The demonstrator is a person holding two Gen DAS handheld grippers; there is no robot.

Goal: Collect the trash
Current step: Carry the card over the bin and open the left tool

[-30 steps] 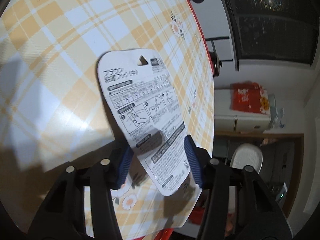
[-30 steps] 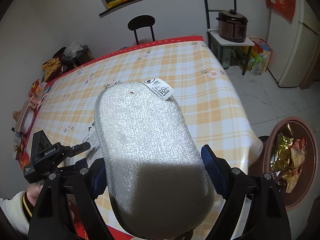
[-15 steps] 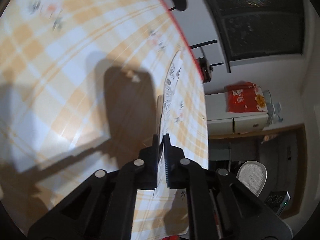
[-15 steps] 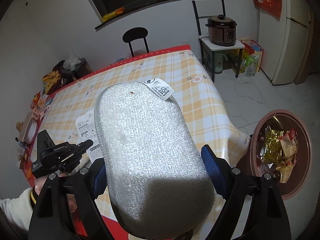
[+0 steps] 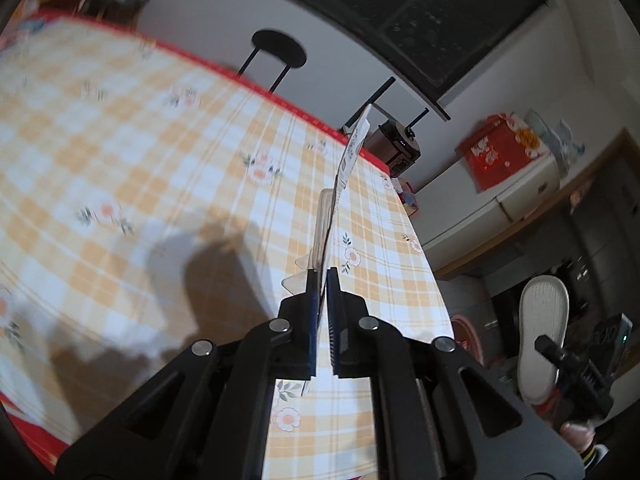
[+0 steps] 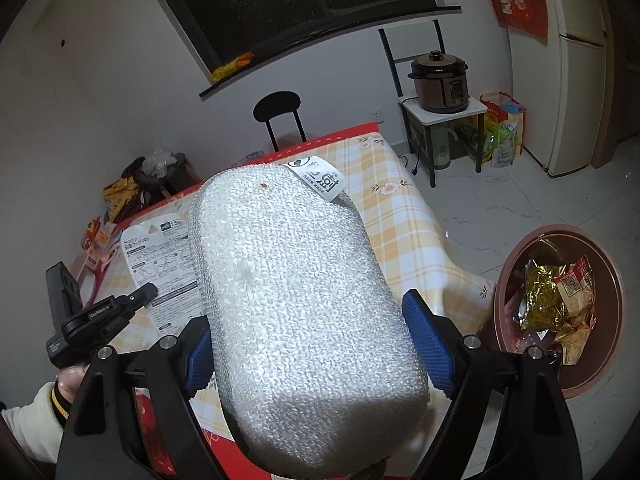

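Note:
My left gripper [image 5: 323, 276] is shut on a white printed packaging card [image 5: 348, 160], which stands edge-on above the yellow checked table [image 5: 120, 140]. The right wrist view shows the same card [image 6: 160, 272] face-up in the left gripper [image 6: 148, 292], lifted over the table's left part. My right gripper [image 6: 314, 344] holds a silver scouring sponge [image 6: 288, 280] between its blue pads, jaws wide. A brown trash bin [image 6: 616, 300] with gold and red wrappers [image 6: 556, 296] stands on the floor, right of the table corner.
A black chair [image 6: 277, 110] stands at the table's far side. A pressure cooker [image 6: 440, 80] sits on a small stand beside bags [image 6: 500, 128] and a fridge [image 6: 576, 60]. Snack packets [image 6: 96, 240] lie at the table's left end. White tiled floor surrounds the bin.
The left jaws closed on the card, lifted it off the table and rolled, so it now shows edge-on. The right gripper drew back and up with the sponge; the bin shows more fully.

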